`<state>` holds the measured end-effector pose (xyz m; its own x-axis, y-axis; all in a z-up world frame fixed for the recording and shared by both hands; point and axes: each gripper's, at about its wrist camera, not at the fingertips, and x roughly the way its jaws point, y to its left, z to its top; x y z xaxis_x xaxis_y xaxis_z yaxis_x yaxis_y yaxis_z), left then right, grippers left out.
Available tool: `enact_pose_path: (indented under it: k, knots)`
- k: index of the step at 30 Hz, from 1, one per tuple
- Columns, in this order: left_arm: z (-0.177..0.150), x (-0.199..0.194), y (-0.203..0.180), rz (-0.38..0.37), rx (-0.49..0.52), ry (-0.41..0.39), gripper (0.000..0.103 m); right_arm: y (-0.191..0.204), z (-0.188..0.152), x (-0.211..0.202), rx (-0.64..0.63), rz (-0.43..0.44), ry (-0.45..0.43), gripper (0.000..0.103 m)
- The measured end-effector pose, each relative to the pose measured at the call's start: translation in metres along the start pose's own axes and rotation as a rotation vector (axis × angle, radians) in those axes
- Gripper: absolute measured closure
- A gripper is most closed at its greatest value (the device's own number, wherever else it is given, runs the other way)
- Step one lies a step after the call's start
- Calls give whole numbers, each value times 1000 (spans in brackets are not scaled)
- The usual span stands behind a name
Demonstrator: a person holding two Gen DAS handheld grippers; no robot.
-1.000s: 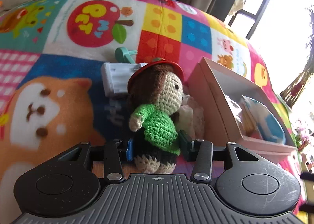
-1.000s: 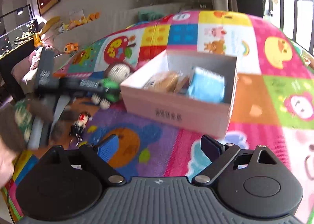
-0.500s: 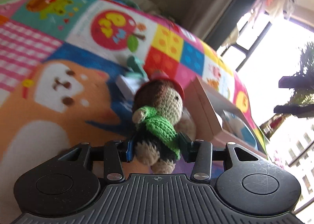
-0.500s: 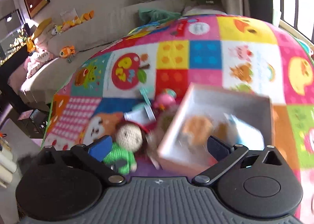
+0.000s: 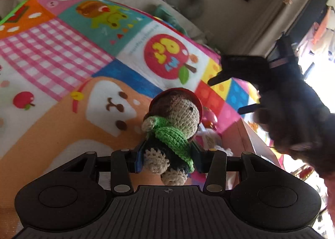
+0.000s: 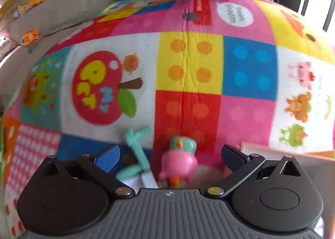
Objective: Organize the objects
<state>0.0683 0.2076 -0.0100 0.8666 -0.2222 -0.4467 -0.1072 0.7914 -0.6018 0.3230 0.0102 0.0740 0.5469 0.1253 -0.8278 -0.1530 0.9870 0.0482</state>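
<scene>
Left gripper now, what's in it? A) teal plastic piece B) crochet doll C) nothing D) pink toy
B: the left gripper has its pads pressed on the lower body of the crochet doll, which is up off the mat.

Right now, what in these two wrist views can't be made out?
- Pink cardboard box: contents unseen; left wrist view, dark blurred right gripper covers it; right wrist view, edge crops it.
- Pink plastic toy with teal top: motion-blurred, base behind gripper body.
- Crocheted doll in green sweater: absent from right wrist view.
</scene>
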Motion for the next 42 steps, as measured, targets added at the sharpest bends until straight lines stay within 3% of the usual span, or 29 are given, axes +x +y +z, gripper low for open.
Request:
enact_pose_path:
  k: [5,8,11,13,14,19,26,32,34,38,42]
  knots:
    - [1,3,6,12,-23,3,54,11,4,52,-41,-28,79,2]
    - [1,4,9,24,-30,6,54,19,-7,65,-79,-3,137,21]
    - [2,1,13,48,-53,-22,54,27,-19,58,-129,0,106,34]
    - [3,-5,16,77,-72,-57,54,29,-24,51,-132,22,111,48]
    - [5,-7,19,89,-88,-71,54,30,-28,46,-132,31,116,50]
    - [10,-13,35,119,-187,-96,54,44,-67,17,-224,74,148,50]
    - [11,-12,33,123,-154,-79,56,53,-145,-45,-381,156,236,50]
    - [5,-1,19,54,-72,2,59,29,-212,-96,-404,186,307,51]
    - [2,6,12,0,-31,55,64,15,-227,-110,-405,157,285,50]
    - [-11,15,-6,-79,61,140,62,-16,-250,-131,-389,64,229,46]
    - [-19,18,-18,-127,104,180,64,-45,-259,-147,-298,54,186,41]
